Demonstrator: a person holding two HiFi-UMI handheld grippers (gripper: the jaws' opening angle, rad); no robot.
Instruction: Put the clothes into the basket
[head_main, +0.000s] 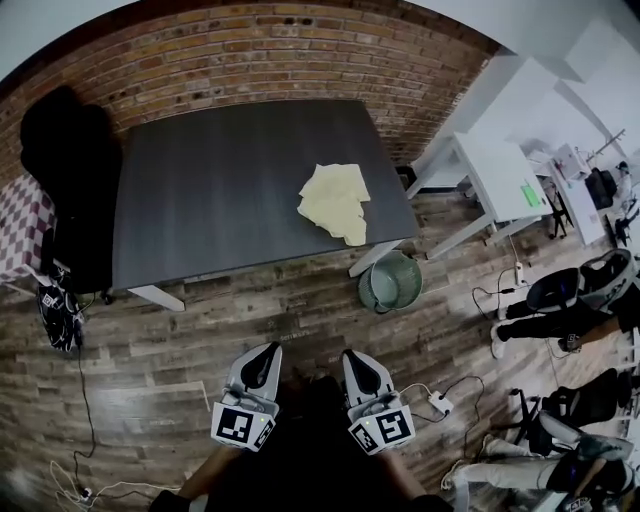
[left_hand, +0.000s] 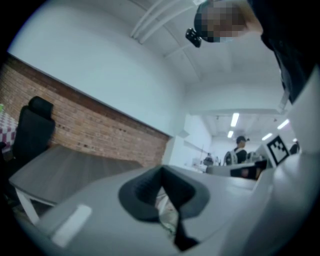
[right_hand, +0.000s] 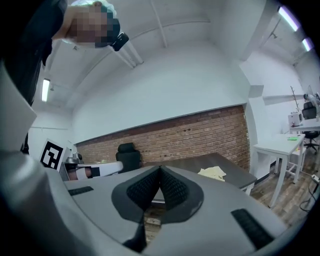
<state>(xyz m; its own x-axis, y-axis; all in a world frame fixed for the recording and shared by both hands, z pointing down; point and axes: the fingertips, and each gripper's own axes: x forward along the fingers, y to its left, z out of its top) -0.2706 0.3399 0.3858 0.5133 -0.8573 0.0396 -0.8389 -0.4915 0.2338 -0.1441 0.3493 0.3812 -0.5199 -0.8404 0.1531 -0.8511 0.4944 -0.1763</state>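
A pale yellow cloth (head_main: 335, 203) lies crumpled on the right part of the dark table (head_main: 220, 190); the right gripper view shows the cloth (right_hand: 212, 173) far ahead. A round grey-green basket (head_main: 391, 282) stands on the wood floor by the table's near right corner. My left gripper (head_main: 265, 349) and right gripper (head_main: 356, 356) hover side by side over the floor, well short of the table. Both point toward it. The left gripper (left_hand: 161, 171) has its jaws closed with nothing between them. So does the right gripper (right_hand: 160, 169).
A black office chair (head_main: 65, 160) stands at the table's left end, beside a checked cloth (head_main: 20, 225). White desks (head_main: 500, 170) with equipment fill the right side. Cables and a power strip (head_main: 440, 403) lie on the floor near my right gripper, with bags (head_main: 580, 290) further right.
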